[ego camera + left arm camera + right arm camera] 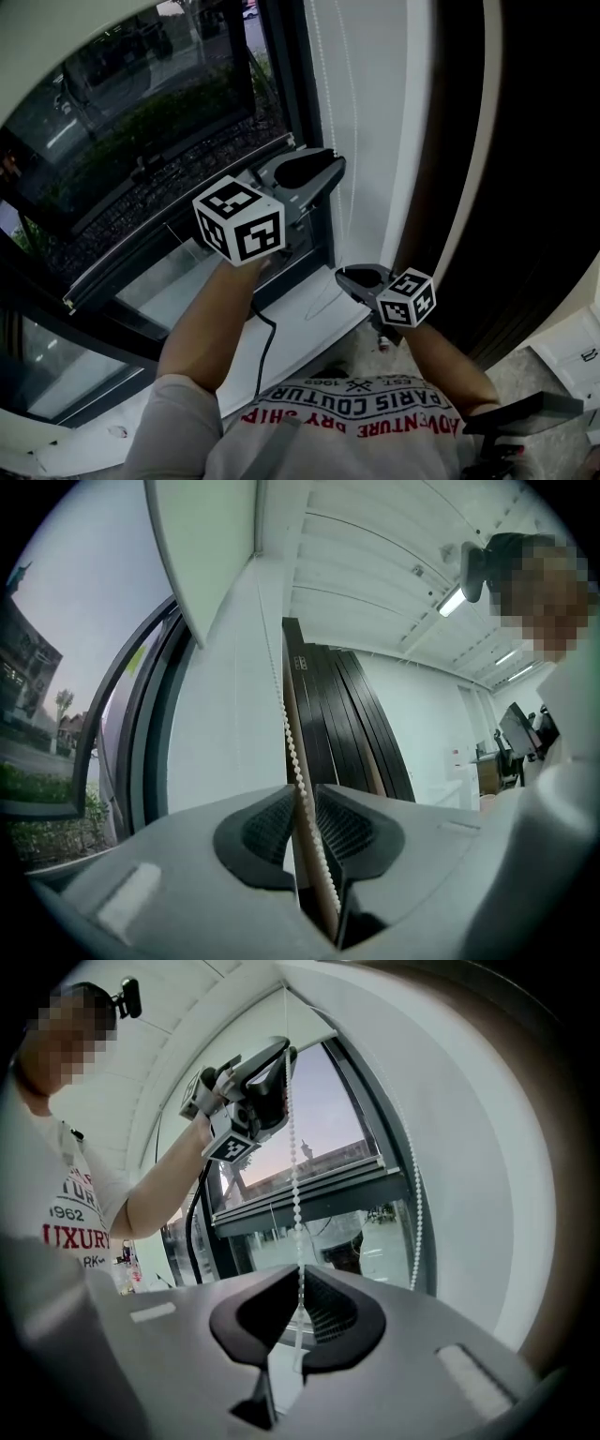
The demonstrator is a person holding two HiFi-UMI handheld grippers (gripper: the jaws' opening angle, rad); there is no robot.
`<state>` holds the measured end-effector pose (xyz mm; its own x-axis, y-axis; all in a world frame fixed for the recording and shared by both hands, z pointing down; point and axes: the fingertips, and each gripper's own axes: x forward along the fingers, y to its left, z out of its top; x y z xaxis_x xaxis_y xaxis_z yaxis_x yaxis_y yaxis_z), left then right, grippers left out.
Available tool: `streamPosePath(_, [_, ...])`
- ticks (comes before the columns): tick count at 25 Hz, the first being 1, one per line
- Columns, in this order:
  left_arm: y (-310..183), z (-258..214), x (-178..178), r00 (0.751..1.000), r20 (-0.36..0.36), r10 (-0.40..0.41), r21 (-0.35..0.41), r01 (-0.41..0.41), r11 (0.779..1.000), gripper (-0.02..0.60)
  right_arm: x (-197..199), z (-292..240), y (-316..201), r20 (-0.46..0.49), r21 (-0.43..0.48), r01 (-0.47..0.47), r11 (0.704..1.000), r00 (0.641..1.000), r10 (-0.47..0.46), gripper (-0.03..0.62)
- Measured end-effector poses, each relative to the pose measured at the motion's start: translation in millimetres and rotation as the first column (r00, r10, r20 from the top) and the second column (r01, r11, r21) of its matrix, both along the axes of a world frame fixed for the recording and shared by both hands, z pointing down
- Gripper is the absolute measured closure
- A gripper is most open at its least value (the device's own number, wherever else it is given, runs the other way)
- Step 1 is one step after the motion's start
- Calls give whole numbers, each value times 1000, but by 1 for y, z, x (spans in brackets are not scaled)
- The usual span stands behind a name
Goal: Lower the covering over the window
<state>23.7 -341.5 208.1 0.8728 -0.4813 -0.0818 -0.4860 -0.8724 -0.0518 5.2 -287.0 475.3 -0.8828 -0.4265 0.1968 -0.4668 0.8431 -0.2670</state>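
Note:
A white bead chain (328, 84) hangs beside the window frame (298, 84). My left gripper (323, 164) is raised high on it. In the left gripper view the chain (286, 724) runs between the jaws (302, 794), which stand slightly apart with a gap beside the beads. Lower down, my right gripper (352, 275) is shut on the same strand (293, 1166), its pads (323, 1302) pinching the beads. From there the left gripper (284, 1054) shows above on the chain. The loop's other strand (415, 1213) hangs free at the right. I cannot clearly make out the covering itself.
The white sill (300, 314) lies below the glass, with a black cable (267, 347) trailing over it. Dark panels (534, 169) stand at the right beyond a white wall strip (412, 112). A white box (574, 354) sits on the floor at the lower right.

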Motion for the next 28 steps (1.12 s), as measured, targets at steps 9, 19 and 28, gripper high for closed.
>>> streamPosePath(9, [0, -5, 6, 999, -40, 21, -13, -22, 1000, 563, 1, -2, 4, 5, 6, 4, 1000, 1000, -4, 576])
streamPosePath(19, [4, 1, 2, 998, -63, 28, -28, -30, 999, 575, 0, 5, 11, -25, -7, 10, 1000, 1000, -10, 576])
streamPosePath(28, [1, 49, 2, 1000, -8, 6, -85, -6, 996, 575, -4, 48, 24, -89, -103, 26, 994, 995, -35, 576])
